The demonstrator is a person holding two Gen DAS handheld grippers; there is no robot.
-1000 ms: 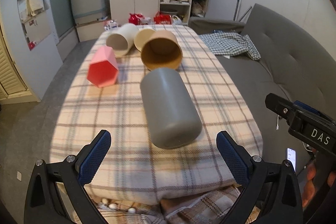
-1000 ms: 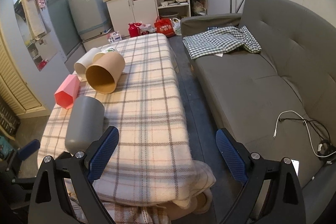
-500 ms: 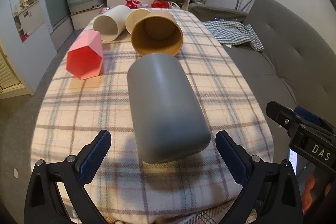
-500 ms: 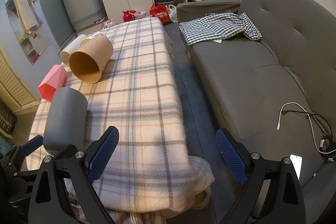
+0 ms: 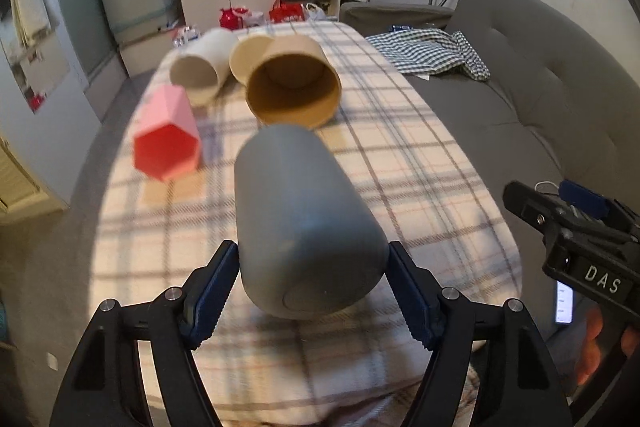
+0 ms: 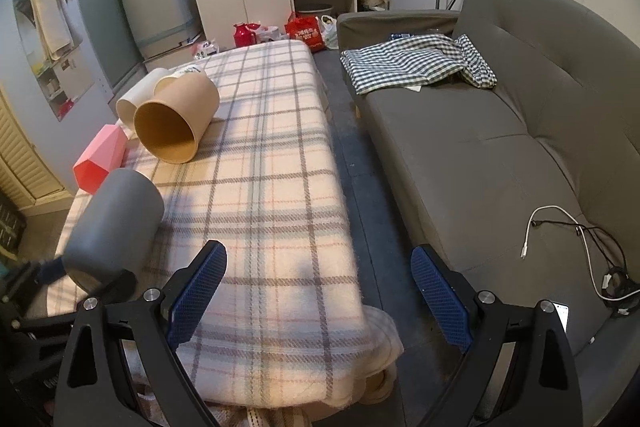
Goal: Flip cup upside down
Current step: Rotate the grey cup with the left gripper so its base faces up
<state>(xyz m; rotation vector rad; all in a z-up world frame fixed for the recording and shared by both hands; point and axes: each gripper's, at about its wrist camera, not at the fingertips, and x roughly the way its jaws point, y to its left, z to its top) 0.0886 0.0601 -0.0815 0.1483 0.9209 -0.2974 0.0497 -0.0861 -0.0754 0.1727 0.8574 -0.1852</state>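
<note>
My left claw (image 5: 312, 291) is clenched on the grey cup (image 5: 304, 223), which lies on its side at the near end of the plaid-covered worktop (image 5: 420, 163), closed base toward me; gripping its flanks lets me rotate it. My right claw (image 6: 320, 291) hangs released, well apart.

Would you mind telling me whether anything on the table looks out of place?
Every cup lies on its side: the grey cup between the left gripper's fingers, plus the brown, cream and pink ones.
</note>
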